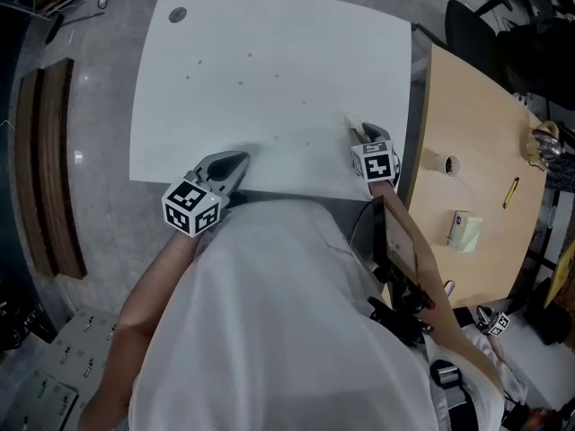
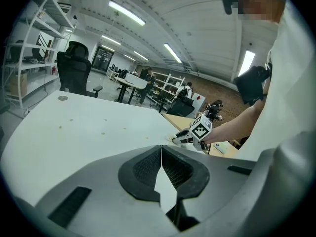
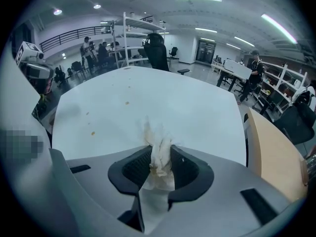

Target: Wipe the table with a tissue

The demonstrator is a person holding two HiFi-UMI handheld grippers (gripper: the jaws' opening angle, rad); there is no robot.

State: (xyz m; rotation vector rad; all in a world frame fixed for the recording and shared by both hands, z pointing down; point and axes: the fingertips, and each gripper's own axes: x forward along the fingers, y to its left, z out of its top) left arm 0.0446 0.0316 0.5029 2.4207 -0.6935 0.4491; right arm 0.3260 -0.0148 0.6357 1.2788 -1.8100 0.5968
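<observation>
A crumpled white tissue (image 3: 159, 143) with brownish stains is clamped between the pads of my right gripper (image 3: 161, 154). In the head view that right gripper (image 1: 358, 132) points down at the white table (image 1: 269, 34) near its right front corner, with the tissue (image 1: 349, 120) against the surface. My left gripper (image 1: 238, 162) lies low over the table's front edge, jaws shut and empty; its tips (image 2: 161, 149) meet with nothing between them. A few small brown specks (image 1: 240, 83) dot the tabletop (image 3: 187, 102), two of them (image 3: 127, 102) left of the tissue.
A wooden table (image 1: 476, 115) adjoins on the right, carrying a small roll (image 1: 446, 163), yellow sticky notes (image 1: 465, 231) and a pen (image 1: 510, 192). A round grommet (image 1: 177, 13) sits in the white table's far left corner. Black office chairs (image 1: 467, 21) stand beyond.
</observation>
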